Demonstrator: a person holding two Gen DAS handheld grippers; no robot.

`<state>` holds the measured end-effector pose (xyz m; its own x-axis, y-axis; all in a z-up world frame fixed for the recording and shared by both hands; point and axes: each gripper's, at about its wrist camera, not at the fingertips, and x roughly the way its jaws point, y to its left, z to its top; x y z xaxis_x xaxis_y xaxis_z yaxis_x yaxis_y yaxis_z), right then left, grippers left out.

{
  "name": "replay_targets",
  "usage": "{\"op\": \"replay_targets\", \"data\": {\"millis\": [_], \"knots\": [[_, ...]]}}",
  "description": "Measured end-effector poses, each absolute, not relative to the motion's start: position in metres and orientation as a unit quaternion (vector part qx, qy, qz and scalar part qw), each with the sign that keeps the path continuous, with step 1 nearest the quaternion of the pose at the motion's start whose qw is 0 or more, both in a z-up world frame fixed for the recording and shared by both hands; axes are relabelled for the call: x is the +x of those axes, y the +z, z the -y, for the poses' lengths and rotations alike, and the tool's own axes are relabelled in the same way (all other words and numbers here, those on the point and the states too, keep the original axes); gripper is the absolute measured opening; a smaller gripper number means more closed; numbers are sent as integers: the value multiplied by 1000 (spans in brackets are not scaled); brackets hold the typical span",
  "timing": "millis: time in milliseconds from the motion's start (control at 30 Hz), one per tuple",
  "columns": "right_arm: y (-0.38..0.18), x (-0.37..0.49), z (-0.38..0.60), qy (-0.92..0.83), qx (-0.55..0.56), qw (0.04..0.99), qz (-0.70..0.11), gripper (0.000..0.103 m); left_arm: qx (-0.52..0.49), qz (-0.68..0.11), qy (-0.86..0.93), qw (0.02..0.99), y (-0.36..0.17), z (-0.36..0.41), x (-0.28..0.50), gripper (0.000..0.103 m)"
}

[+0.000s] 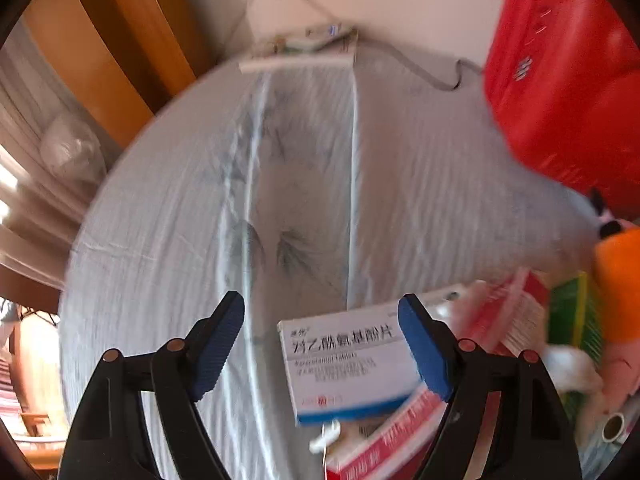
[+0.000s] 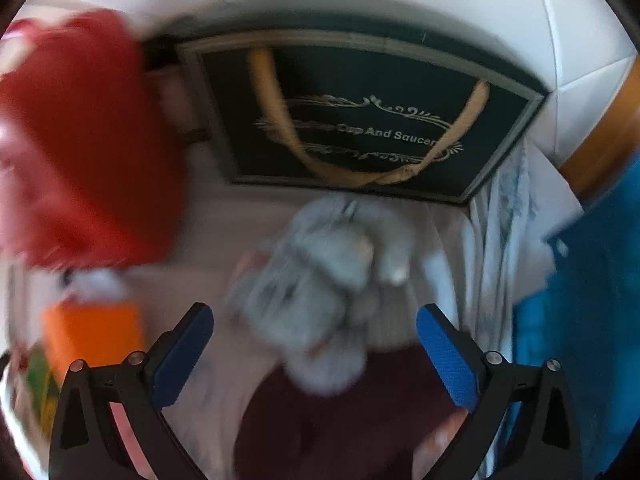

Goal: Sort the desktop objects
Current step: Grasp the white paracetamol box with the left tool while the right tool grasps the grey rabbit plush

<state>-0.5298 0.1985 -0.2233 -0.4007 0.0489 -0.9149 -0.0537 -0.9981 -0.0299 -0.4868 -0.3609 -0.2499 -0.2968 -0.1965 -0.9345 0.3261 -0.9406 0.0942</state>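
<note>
Both grippers open and empty over a cluttered tabletop; both views blurred.

Left gripper (image 1: pixel 322 344): jaws wide, blue pads clear of everything. Between and just below them, a white pill box (image 1: pixel 344 364) with a blue bottom band and large Chinese characters, too smeared to read, plus a line of small Latin print, unreadable. Under its lower edge lies a red-and-white box (image 1: pixel 384 446). To the right: a green carton (image 1: pixel 576 320), an orange block (image 1: pixel 620 284). Farther off, a red bag (image 1: pixel 560 80). Tabletop (image 1: pixel 160 220) covered in pale cloth with faint ink-style leaves.

Right gripper (image 2: pixel 316 340): jaws wide, nothing touching the pads. A grey plush toy (image 2: pixel 320 280) lies between and beyond them. Behind it, a dark gift bag (image 2: pixel 360 120) with tan handles, gold scrollwork and "Cup And Saucer". Blue fabric (image 2: pixel 580 320) at right.
</note>
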Motion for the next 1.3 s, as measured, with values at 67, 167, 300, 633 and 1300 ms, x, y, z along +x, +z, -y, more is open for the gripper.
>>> {"op": "replay_targets", "data": {"millis": [67,167,300,633,1300], "knots": [[-250,-558,-208,826,-562,50,-16,103,577,-98,-800,134,-257,365,-488,79],[-286,-579,-218,807,-587,53,-31,103,585,-106,-796,113,-262,358,-482,80],[-304,-571,-207,793,-608,8,-38,76,598,-84,-794,71,-263,332,-462,80],[-282,-451,-132,775,-617,-97,102,47,596,-22,-802,8,-258,277,-380,80],[-239,-437,-148,763,-637,-105,21,65,588,49,-807,-26,-252,249,-351,85]]}}
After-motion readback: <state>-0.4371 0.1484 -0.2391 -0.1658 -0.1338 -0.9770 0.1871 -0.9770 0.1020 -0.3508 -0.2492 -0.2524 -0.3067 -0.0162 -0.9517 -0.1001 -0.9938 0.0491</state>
